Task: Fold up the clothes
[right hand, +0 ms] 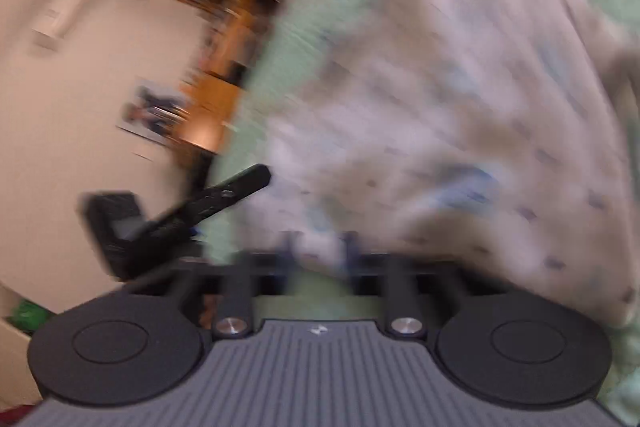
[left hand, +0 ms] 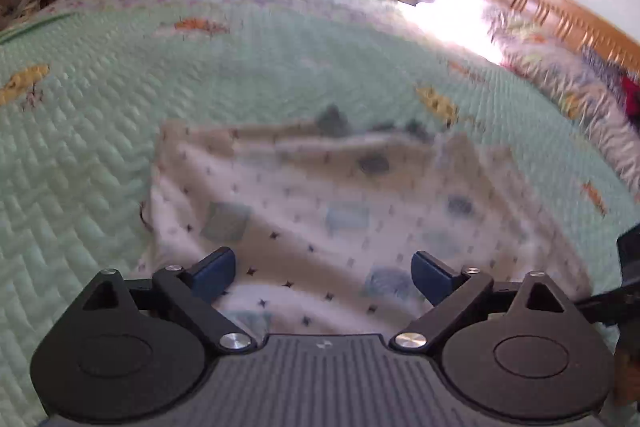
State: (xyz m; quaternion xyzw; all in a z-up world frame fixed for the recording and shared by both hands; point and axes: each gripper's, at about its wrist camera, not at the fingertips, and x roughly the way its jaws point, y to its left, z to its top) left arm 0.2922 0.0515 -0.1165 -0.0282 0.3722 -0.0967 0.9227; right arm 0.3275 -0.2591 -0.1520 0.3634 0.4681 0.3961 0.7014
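We see one white star-and-square-printed cotton garment [left hand: 320,211] on one mint-green quilted bedspread [left hand: 80,155]; our left gripper [left hand: 322,279] gapes empty, our right gripper [right hand: 319,247] pinches its hem.

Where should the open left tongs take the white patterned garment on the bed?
Probably the near hem of the white patterned garment, approached from the near side. That edge lies flat on the green quilt, right between the open left tongs.

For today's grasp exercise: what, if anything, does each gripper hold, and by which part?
The right gripper pinches the white patterned garment at its near edge. The left gripper is open over the cloth, holding nothing.
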